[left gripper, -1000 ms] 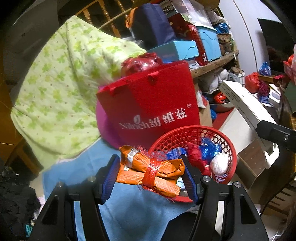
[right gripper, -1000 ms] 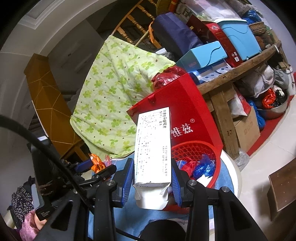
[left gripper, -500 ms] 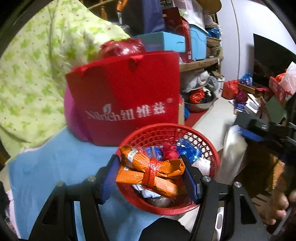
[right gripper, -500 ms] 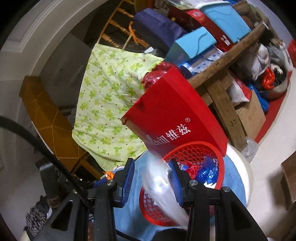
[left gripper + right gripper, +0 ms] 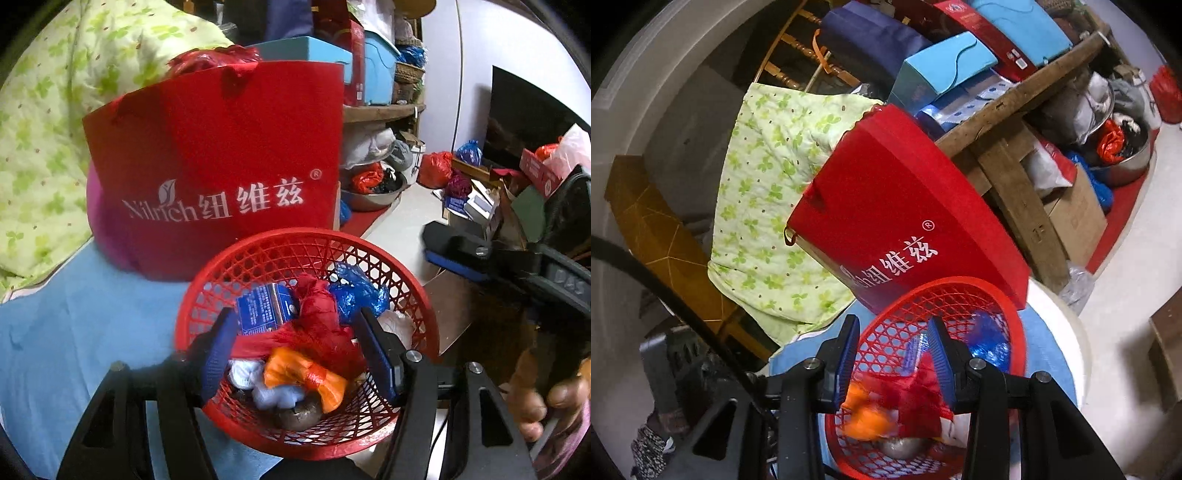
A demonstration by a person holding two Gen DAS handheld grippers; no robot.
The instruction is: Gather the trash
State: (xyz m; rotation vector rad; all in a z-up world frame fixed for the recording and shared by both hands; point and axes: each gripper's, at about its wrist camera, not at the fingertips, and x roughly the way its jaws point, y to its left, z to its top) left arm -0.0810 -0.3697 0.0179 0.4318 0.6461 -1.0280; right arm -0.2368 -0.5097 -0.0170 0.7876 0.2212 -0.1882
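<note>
Large red paper gift bag with white lettering point(image 5: 221, 162) is standing on the blue-covered desk point(image 5: 74, 325), touching the round red plastic mesh basket point(image 5: 417, 295). Basket is holding an orange wrapper tied with red net point(image 5: 303, 373), red plastic bag point(image 5: 317, 306), blue plastic bag point(image 5: 358, 291), blue printed box point(image 5: 266, 306).

Left hand-held gripper point(image 5: 295, 354) is hovering spread over the basket, wrapper dropped since earlier. Right hand-held gripper point(image 5: 894, 358) is spread too, white bag gone.
</note>
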